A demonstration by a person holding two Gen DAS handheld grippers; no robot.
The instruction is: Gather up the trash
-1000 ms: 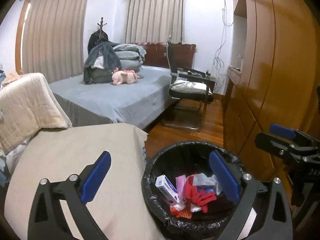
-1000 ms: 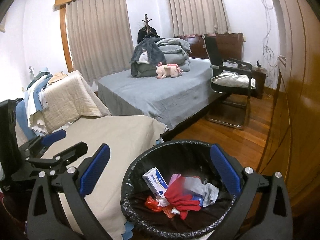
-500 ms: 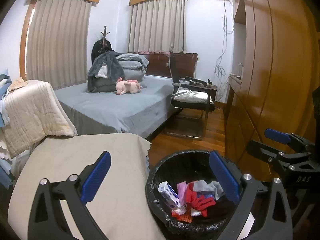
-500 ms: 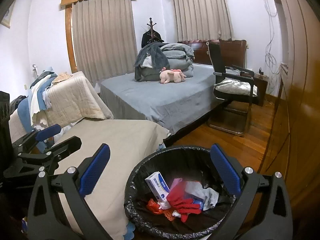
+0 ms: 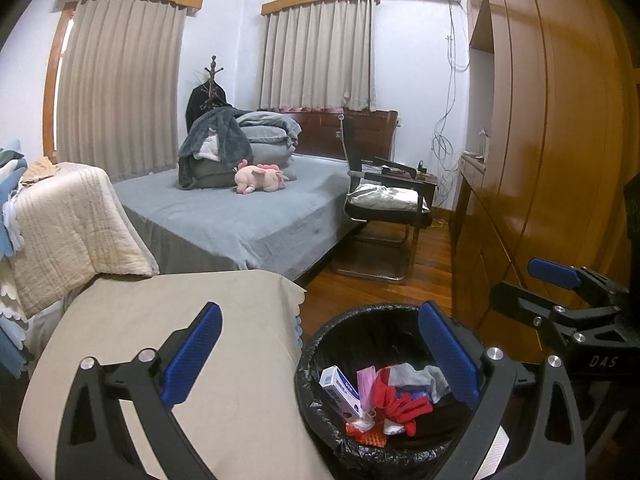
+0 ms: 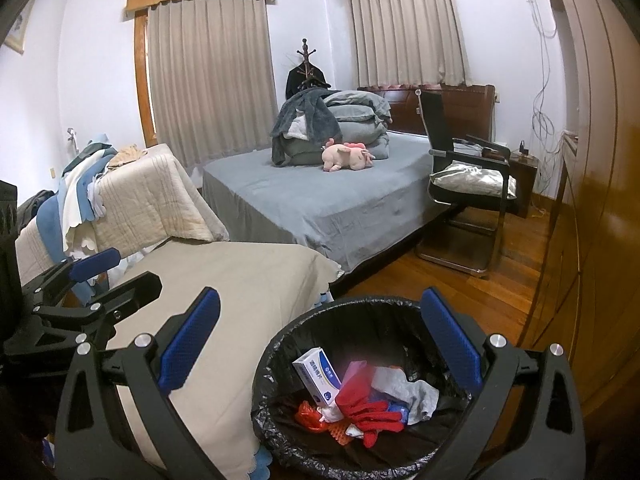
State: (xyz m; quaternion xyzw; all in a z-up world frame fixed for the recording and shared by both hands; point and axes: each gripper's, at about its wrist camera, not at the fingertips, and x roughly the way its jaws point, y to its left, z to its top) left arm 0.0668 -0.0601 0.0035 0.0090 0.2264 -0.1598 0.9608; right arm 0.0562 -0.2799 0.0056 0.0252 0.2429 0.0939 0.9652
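A black-lined trash bin [image 5: 320,348] [image 6: 276,344] stands on the wooden floor beside a beige-covered table [image 5: 224,320] [image 6: 248,280]. Inside lie a white and blue box [image 5: 340,390] [image 6: 318,374], a red glove [image 5: 402,404] [image 6: 366,410], a pink mask [image 5: 366,384], grey cloth [image 6: 412,394] and small orange scraps [image 5: 368,436]. My left gripper [image 5: 320,354] is open above the bin's left rim, empty. My right gripper [image 6: 320,344] is open over the bin, empty. Each gripper shows in the other's view: the right one [image 5: 560,296], the left one [image 6: 92,280].
A bed [image 5: 240,216] with folded bedding and a pink plush toy [image 5: 260,178] lies beyond the table. A black chair [image 5: 384,208] stands by the bed. A wooden wardrobe [image 5: 540,160] lines the right wall. Draped cloths [image 5: 68,224] hang at the left.
Both cameras have risen and pulled back a little, so the bin sits lower in each view. Both grippers stay open; the trash in the bin has not moved.
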